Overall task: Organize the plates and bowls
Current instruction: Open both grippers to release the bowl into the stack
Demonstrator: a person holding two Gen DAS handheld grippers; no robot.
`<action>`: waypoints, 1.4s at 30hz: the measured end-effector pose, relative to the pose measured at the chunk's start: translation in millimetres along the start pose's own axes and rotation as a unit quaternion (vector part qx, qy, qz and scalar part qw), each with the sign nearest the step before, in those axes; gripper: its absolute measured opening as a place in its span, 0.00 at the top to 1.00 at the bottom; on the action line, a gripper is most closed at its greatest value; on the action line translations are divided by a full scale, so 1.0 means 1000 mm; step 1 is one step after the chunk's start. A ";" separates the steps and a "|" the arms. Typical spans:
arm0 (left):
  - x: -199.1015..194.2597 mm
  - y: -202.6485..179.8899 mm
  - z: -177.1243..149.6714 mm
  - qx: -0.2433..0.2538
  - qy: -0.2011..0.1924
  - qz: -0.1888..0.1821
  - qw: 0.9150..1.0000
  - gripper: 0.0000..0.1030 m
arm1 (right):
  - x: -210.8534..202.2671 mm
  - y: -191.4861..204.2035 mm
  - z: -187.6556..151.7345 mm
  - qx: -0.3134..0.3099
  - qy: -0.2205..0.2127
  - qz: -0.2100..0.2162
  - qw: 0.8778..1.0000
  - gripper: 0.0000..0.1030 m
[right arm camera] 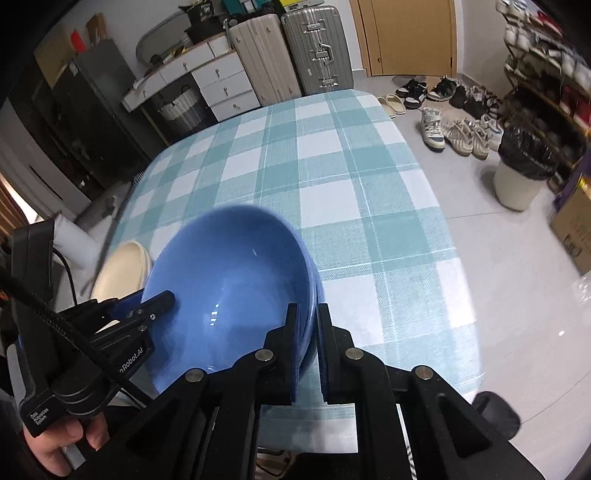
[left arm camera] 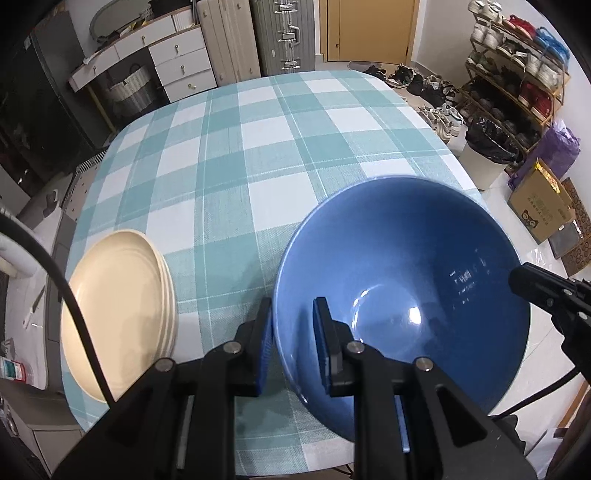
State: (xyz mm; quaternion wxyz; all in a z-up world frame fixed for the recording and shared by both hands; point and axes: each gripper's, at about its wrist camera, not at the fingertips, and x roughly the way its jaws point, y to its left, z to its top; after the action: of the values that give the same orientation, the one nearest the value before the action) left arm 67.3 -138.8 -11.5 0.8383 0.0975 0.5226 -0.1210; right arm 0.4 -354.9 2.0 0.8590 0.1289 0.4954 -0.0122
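A large blue bowl (left arm camera: 402,288) is held between both grippers above the near part of the checked table (left arm camera: 258,155). My left gripper (left arm camera: 291,306) is shut on the bowl's left rim, one pad inside and one outside. In the right wrist view my right gripper (right arm camera: 307,309) is shut on the right rim of the blue bowl (right arm camera: 229,280) in the same way. A stack of cream plates (left arm camera: 118,295) lies on the table just left of the bowl, and the cream plates (right arm camera: 122,269) show partly behind it in the right wrist view.
The teal and white tablecloth (right arm camera: 332,173) stretches away beyond the bowl. Beyond the table stand suitcases (left arm camera: 284,33) and white drawers (left arm camera: 181,62). Right of it are a bin (left arm camera: 487,147), a shoe rack (left arm camera: 517,74) and a cardboard box (left arm camera: 543,206). A hand (right arm camera: 62,439) holds the left gripper.
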 end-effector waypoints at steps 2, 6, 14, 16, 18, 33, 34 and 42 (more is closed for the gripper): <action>0.001 0.001 0.000 -0.001 0.001 -0.003 1.000 0.81 | 0.000 -0.001 0.001 0.000 0.001 -0.003 1.000 0.92; 0.002 0.002 0.001 0.000 0.003 -0.005 1.000 0.81 | 0.001 -0.002 0.002 0.001 0.003 -0.003 1.000 0.92; 0.001 0.006 -0.001 -0.009 -0.004 -0.012 1.000 0.81 | 0.005 -0.003 -0.002 -0.007 0.009 -0.003 1.000 0.92; 0.003 0.006 -0.002 -0.011 -0.003 -0.013 1.000 0.81 | 0.006 -0.004 -0.004 -0.007 0.010 -0.002 1.000 0.92; 0.004 0.005 -0.003 -0.009 -0.004 -0.009 1.000 0.81 | 0.006 -0.004 -0.004 -0.012 0.007 -0.001 1.000 0.92; 0.002 0.013 -0.004 -0.024 -0.006 -0.017 1.000 0.81 | -0.006 -0.003 -0.009 -0.027 -0.022 0.007 0.999 0.92; 0.002 0.013 -0.004 -0.022 -0.006 -0.016 1.000 0.81 | -0.006 -0.003 -0.009 -0.028 -0.022 0.004 0.999 0.92; -0.014 0.016 -0.007 -0.016 -0.036 -0.014 0.999 0.81 | -0.019 -0.001 -0.018 -0.027 -0.072 0.019 0.997 0.92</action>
State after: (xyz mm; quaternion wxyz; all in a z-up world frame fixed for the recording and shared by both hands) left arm 60.6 -120.5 -1.6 0.8563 0.0728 0.4952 -0.1275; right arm -24.5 -353.7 10.1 0.8957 0.1137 0.4298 0.0079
